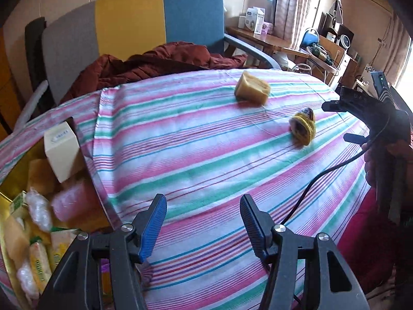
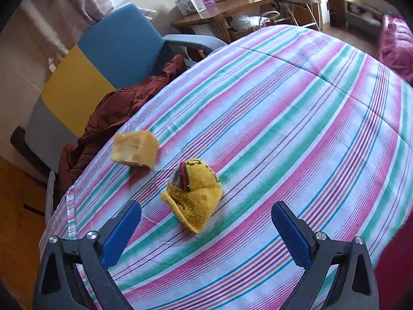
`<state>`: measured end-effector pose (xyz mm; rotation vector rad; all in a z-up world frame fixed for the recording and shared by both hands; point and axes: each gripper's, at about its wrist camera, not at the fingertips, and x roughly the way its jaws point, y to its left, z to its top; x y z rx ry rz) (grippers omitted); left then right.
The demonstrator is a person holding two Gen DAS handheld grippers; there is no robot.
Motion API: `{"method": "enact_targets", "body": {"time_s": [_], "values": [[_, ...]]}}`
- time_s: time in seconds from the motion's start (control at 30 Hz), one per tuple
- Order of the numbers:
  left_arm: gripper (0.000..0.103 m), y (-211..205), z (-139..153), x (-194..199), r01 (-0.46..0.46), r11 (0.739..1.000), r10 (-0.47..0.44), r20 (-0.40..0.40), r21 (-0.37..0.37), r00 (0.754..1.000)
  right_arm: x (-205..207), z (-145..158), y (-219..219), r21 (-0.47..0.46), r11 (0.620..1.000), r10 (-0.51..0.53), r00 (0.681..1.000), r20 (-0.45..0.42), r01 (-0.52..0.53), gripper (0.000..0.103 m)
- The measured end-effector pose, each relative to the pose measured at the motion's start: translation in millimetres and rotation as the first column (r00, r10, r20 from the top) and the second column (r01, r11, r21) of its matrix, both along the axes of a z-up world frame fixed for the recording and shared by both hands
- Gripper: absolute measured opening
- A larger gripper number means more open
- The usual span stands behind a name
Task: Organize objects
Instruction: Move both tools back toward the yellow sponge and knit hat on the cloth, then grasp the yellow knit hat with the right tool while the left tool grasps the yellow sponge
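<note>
A striped pink, green and white cloth (image 2: 284,129) covers the counter, with a blue, yellow and grey chair (image 1: 160,18) and a crumpled rust-red jacket (image 1: 144,64) beyond its far edge. The right tool (image 2: 206,235) stands wide and empty, a floppy yellow knitted piece (image 2: 193,196) with dark stripes lying just ahead between its tips and a tan sponge-like block (image 2: 135,148) farther ahead to its left. The left tool (image 1: 202,223) is also parted and empty over bare cloth, with a gold box (image 1: 7,180) of packets at its left.

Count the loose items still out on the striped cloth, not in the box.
2. A tan sponge block lies near the far edge by the chair; a yellow knitted toy lies nearer, just ahead of the open right gripper. Others could be out of frame.
</note>
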<state>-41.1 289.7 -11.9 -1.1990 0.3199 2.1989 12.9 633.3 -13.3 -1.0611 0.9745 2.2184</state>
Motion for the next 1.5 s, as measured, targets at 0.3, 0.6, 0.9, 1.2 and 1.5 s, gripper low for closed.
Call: {"method": "enact_targets", "body": {"time_s": [0.3,0.6,0.9,1.2,1.5], "values": [[0.06,0.9,-5.8,-13.4,-0.022,1.0,0.022,-0.015,-0.019,1.0,-57.1,-5.0,-24.3,0.191,0.949,0.208,0.952,0.225,-0.252,0.101],[0.06,25.9,3.1,-18.8,0.02,0.999,-0.023,-0.08,-0.044,0.997,-83.1,-35.4,-32.6,0.224,0.894,0.295,0.886,0.357,-0.388,0.049],[0.06,50.7,0.3,-19.3,0.065,0.995,-0.073,-0.099,-0.081,0.992,-77.3,-21.3,-29.9,0.276,0.886,0.283,0.906,0.314,-0.372,0.037],[0.06,83.0,-10.3,-31.3,0.114,0.987,-0.123,-0.075,-0.109,0.99,-76.3,-24.2,-27.1,0.249,0.9,0.271,0.906,0.324,-0.358,0.037],[0.06,120.0,-11.4,-81.2,0.105,0.994,-0.105,0.033,0.008,0.994,-76.7,-29.8,-24.3,0.216,0.908,0.273,0.899,0.343,-0.359,0.037]]}}
